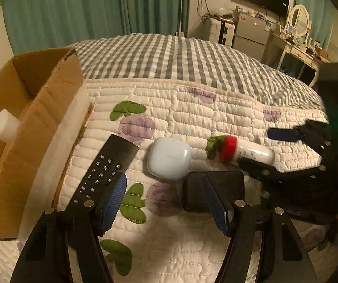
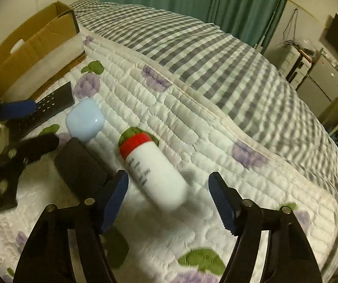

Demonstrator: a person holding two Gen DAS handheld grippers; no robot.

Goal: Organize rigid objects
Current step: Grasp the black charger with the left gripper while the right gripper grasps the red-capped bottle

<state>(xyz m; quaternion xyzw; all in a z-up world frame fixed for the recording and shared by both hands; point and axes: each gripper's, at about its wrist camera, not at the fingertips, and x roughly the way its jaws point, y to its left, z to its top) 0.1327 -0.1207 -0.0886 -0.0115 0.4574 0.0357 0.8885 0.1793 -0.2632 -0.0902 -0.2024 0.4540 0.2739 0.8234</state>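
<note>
On the quilted bed lie a black remote control (image 1: 109, 165), a pale blue rounded case (image 1: 169, 159), a black rectangular object (image 1: 213, 188) and a white bottle with a red cap (image 1: 246, 152). My left gripper (image 1: 166, 202) is open just short of the blue case, with the remote by its left finger and the black object by its right. My right gripper (image 2: 169, 202) is open with the white bottle (image 2: 157, 174) lying between its fingers. In the right wrist view the blue case (image 2: 85, 120), the remote (image 2: 48, 106), the black object (image 2: 81, 169) and the left gripper (image 2: 27, 125) lie to the left.
An open cardboard box (image 1: 22, 127) stands at the left with a white cylinder (image 1: 5, 125) inside; it also shows in the right wrist view (image 2: 32, 47). A grey checked blanket (image 1: 180, 59) covers the far bed. A fridge, dresser and mirror stand at the far right.
</note>
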